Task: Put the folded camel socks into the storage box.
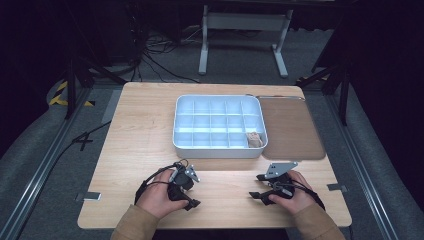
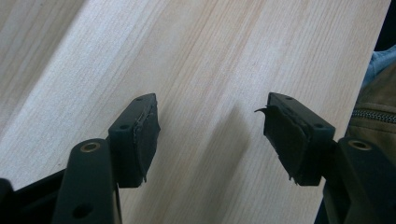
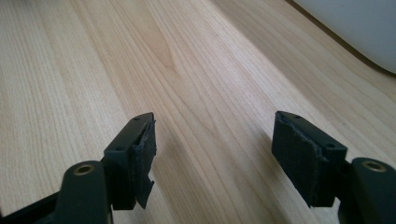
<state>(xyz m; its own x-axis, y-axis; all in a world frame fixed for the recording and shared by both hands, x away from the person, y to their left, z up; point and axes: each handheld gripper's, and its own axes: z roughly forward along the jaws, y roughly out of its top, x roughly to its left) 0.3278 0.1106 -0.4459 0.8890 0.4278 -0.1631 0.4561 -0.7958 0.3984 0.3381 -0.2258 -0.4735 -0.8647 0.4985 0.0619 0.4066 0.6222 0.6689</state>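
My left gripper [image 1: 194, 189] rests near the table's front edge, left of centre, jaws pointing right. In the left gripper view it [image 2: 210, 102] stands open over bare wood with nothing between the pads. My right gripper [image 1: 256, 186] lies opposite it at the front right, pointing left. The right gripper view shows it [image 3: 215, 119] wide open and empty above the tabletop. A white compartment tray [image 1: 218, 148] sits at the table's middle, beyond both grippers. A small beige object [image 1: 254, 140] lies in its near right compartment.
A brown mat [image 1: 292, 127] lies flat just right of the tray. The light wooden table [image 1: 140, 135] has free room on its left side. A white tray corner [image 3: 355, 28] shows at the upper right of the right gripper view. A tan sleeve [image 2: 373, 102] edges the left gripper view.
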